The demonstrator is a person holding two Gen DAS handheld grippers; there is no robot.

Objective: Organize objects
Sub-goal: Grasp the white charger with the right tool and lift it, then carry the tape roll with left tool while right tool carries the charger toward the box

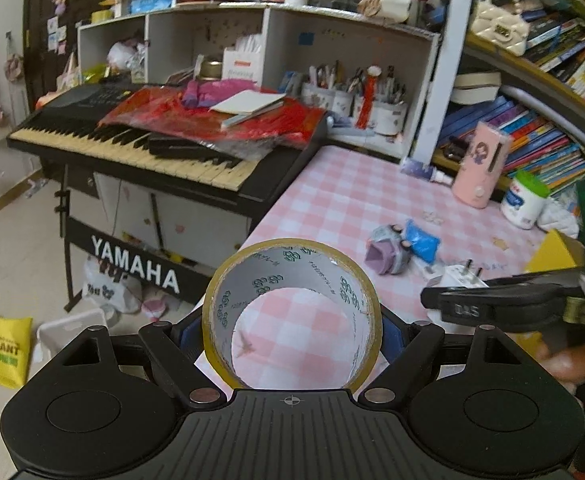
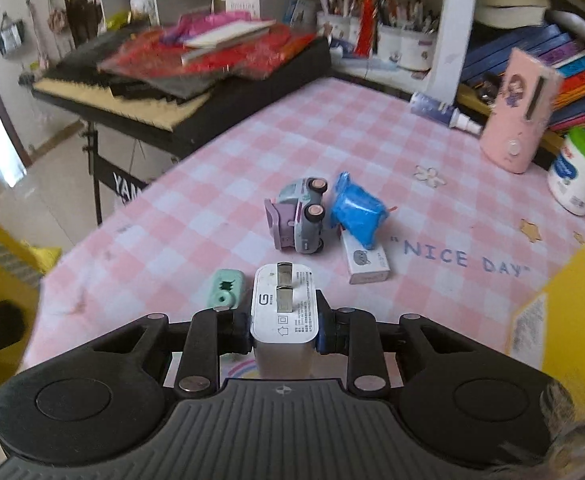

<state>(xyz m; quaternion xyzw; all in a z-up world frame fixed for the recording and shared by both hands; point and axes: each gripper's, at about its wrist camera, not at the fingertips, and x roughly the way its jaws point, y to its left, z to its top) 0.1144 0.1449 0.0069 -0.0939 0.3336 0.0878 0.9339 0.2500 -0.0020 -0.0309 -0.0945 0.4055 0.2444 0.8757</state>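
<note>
Left gripper (image 1: 292, 334) clamps a roll of brown packing tape (image 1: 292, 312) at lower centre, right gripper (image 2: 284, 330) pinches a white wall charger (image 2: 284, 308) at lower centre, prongs up, over the pink checked tablecloth (image 2: 372, 136), a toy car (image 2: 302, 216) lying mid-frame beyond.

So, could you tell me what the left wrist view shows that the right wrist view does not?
Only the left wrist view shows the tape roll clamped in the left gripper, plus the yellow bag on the floor. Only the right wrist view shows the mint green piece and the white box. Both show the toy car, the blue packet, the pink case and the white charger in the right gripper.
</note>
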